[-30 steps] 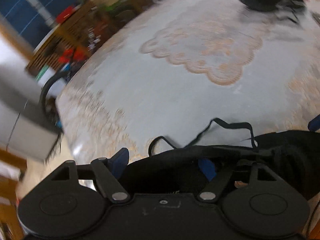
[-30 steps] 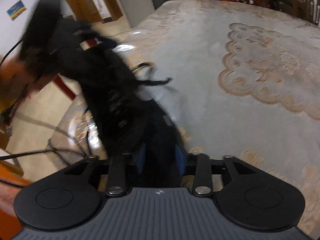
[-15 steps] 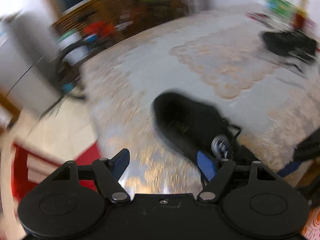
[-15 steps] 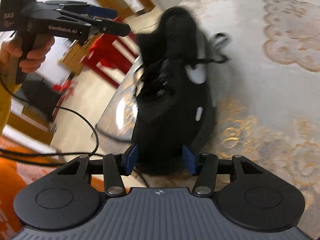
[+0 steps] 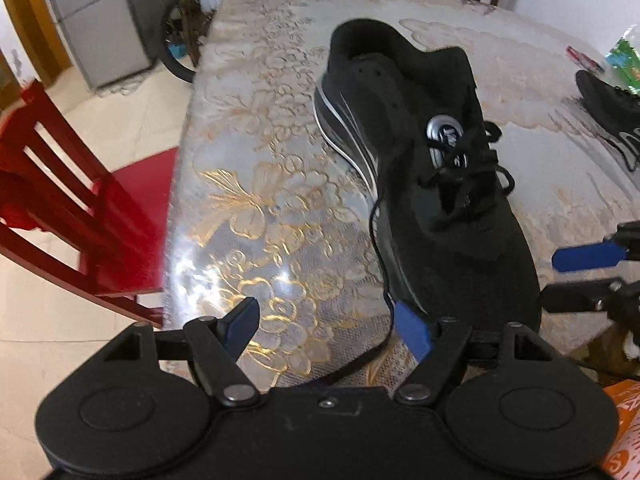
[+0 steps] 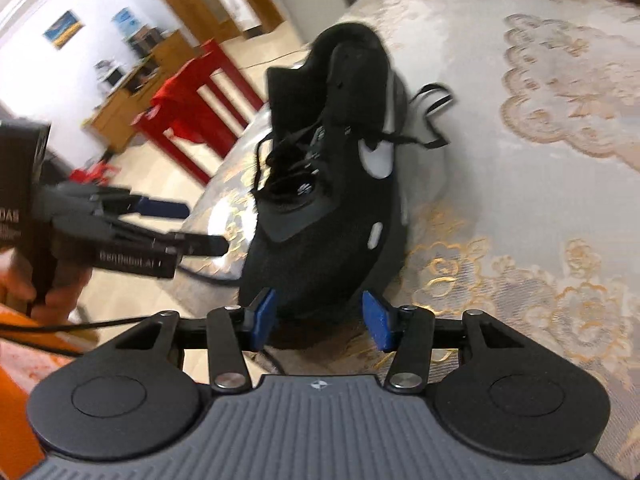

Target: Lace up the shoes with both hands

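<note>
A black shoe (image 5: 432, 208) (image 6: 320, 220) lies on its sole on the patterned tablecloth (image 5: 280, 160), toe near the table's front edge. Its black laces (image 5: 472, 160) are loosely tangled over the tongue. One lace end (image 5: 378, 248) trails down past the sole. My left gripper (image 5: 328, 326) (image 6: 206, 227) hangs open left of the toe, over bare cloth, with only that lace end beside its right finger. My right gripper (image 6: 320, 318) (image 5: 548, 278) stands open, its blue pads flanking the toe tip. In the left wrist view its fingertips just reach the shoe's edge.
A second black shoe (image 5: 612, 116) lies far right on the table, by a green packet (image 5: 626, 60). A red chair (image 5: 80, 200) (image 6: 192, 112) stands off the table's left edge. A grey cabinet (image 5: 96, 20) is behind it. A hand (image 6: 52, 280) holds the left gripper.
My left gripper, which had the shoe between its fingers, has drawn off to the left and rolled. The shoe has settled flat on the table. The right gripper stayed at the toe.
</note>
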Motion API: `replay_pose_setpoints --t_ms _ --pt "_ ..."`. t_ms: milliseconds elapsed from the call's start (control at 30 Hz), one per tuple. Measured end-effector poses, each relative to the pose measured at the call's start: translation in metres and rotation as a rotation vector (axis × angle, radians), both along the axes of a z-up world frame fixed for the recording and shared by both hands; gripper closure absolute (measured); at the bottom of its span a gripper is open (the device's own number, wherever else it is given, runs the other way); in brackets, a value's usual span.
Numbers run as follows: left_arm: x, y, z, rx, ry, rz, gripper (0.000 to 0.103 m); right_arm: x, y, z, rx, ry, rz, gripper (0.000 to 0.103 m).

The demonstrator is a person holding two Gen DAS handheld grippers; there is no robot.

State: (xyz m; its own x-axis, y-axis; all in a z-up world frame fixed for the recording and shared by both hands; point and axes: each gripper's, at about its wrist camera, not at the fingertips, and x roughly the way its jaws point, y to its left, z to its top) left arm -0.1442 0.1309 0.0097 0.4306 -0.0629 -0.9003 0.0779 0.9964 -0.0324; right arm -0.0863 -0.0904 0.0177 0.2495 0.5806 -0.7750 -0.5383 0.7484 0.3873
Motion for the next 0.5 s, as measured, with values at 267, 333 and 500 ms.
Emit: replay_pose_setpoints --t_ms 267,333,500 --pt "-0.003 0.007 -0.002 -0.010 -0.019 0.014 0.031 0.002 -0.016 0.003 -0.033 -0.073 -0.201 0.050" --pt "-0.003 0.007 -0.001 -0.004 -0.025 0.022 0.031 0.008 -0.025 0.004 -0.010 -0.080 -0.274 0.050" --pt "-0.002 0.007 0.001 0.011 -0.039 0.041 0.031 0.039 -0.040 0.010 0.017 -0.150 -0.361 0.050"
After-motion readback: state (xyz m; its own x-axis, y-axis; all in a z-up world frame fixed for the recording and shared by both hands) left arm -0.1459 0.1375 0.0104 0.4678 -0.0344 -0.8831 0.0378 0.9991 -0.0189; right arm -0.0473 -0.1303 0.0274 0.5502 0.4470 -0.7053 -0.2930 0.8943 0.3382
